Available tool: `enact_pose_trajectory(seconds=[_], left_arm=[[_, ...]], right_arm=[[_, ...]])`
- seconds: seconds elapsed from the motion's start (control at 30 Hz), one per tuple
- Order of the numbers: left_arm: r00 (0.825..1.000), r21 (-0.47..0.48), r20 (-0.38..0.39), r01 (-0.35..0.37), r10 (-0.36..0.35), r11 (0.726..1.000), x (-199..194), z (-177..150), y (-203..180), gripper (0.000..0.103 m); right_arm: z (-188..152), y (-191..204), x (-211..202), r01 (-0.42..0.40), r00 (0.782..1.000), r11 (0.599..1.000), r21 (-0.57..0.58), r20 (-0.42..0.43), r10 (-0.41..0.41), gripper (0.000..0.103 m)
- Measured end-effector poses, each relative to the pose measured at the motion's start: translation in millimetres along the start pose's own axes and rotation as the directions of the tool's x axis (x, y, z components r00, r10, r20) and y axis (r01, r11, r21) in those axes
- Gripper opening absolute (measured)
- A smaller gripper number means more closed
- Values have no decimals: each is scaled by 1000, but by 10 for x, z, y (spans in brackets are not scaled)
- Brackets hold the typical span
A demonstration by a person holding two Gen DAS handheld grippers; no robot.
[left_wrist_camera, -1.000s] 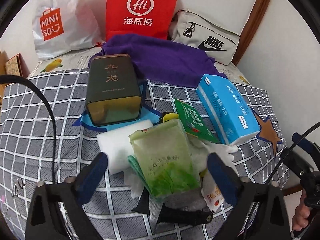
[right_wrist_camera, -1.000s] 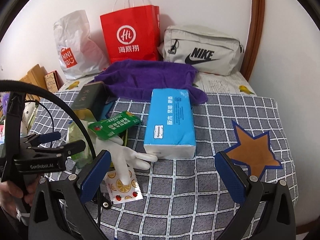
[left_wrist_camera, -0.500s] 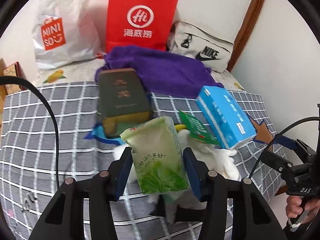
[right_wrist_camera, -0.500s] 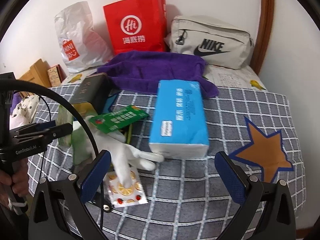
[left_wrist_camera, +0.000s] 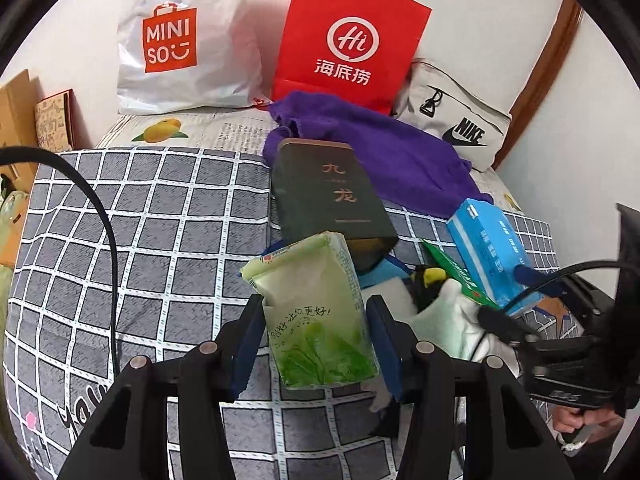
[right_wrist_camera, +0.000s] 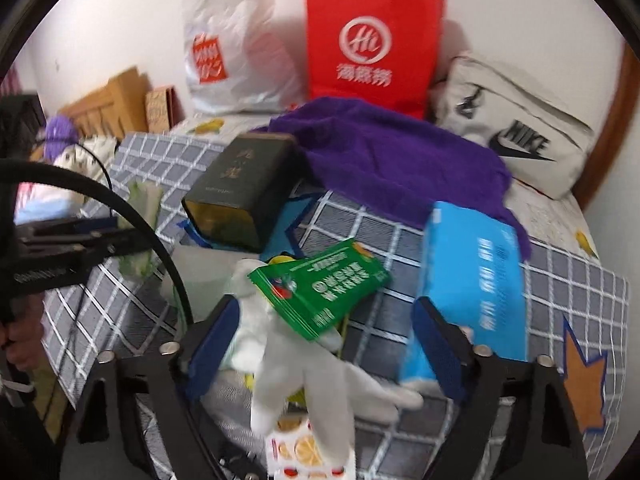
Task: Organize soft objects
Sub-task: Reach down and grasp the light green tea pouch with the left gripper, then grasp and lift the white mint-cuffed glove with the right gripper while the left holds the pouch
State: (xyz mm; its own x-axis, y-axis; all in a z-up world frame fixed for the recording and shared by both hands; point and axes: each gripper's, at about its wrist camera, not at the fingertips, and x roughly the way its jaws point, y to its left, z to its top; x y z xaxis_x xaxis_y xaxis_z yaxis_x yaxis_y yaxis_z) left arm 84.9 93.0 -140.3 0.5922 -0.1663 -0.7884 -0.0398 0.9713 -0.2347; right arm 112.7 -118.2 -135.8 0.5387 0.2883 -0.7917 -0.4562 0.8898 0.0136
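My left gripper [left_wrist_camera: 316,344] is shut on a soft green tissue pack [left_wrist_camera: 316,312] and holds it upright above the checked bedspread [left_wrist_camera: 160,240]. In the right wrist view the same pack [right_wrist_camera: 140,216] shows at the left edge. My right gripper [right_wrist_camera: 326,344] hangs low over a white glove [right_wrist_camera: 288,360], on which a green sachet [right_wrist_camera: 320,284] lies. Its jaws are closing with both between them, and the pads stand clear of them. A blue tissue pack [right_wrist_camera: 476,272] lies just right of the right finger.
A dark green tin [left_wrist_camera: 328,196] lies behind the pile, with a purple towel [left_wrist_camera: 380,144] beyond it. A red paper bag [left_wrist_camera: 348,36], a white Miniso bag [left_wrist_camera: 180,40] and a grey Nike pouch [left_wrist_camera: 460,128] line the wall. A fruit-print sachet [right_wrist_camera: 304,448] lies under the glove.
The left gripper closed on the green pack, lifted it off the pile and carried it left. The right gripper dropped forward over the glove and its jaws narrowed.
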Motion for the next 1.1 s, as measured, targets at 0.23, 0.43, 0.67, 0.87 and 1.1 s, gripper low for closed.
enact_pose_trajectory(seconds=[0.23, 0.43, 0.67, 0.87, 1.1], left_arm=[[1000, 7, -5, 10, -10, 1000, 61, 22, 27, 50], [1000, 4, -2, 26, -26, 1000, 89, 51, 65, 50], [999, -1, -6, 33, -33, 999, 127, 86, 117, 50], [999, -10, -14, 29, -30, 1000, 176, 110, 142, 50], [999, -5, -19, 33, -33, 999, 184, 111, 106, 50]], right_arm=[[40, 29, 312, -66, 997, 997, -46, -51, 64, 24], [126, -112, 84, -102, 995, 995, -9, -7, 102, 19], [209, -310, 130, -54, 998, 998, 34, -40, 56, 17], [123, -378, -43, -138, 990, 987, 85, -11, 139, 8], [-67, -125, -338, -202, 979, 979, 36, -16, 202, 8]])
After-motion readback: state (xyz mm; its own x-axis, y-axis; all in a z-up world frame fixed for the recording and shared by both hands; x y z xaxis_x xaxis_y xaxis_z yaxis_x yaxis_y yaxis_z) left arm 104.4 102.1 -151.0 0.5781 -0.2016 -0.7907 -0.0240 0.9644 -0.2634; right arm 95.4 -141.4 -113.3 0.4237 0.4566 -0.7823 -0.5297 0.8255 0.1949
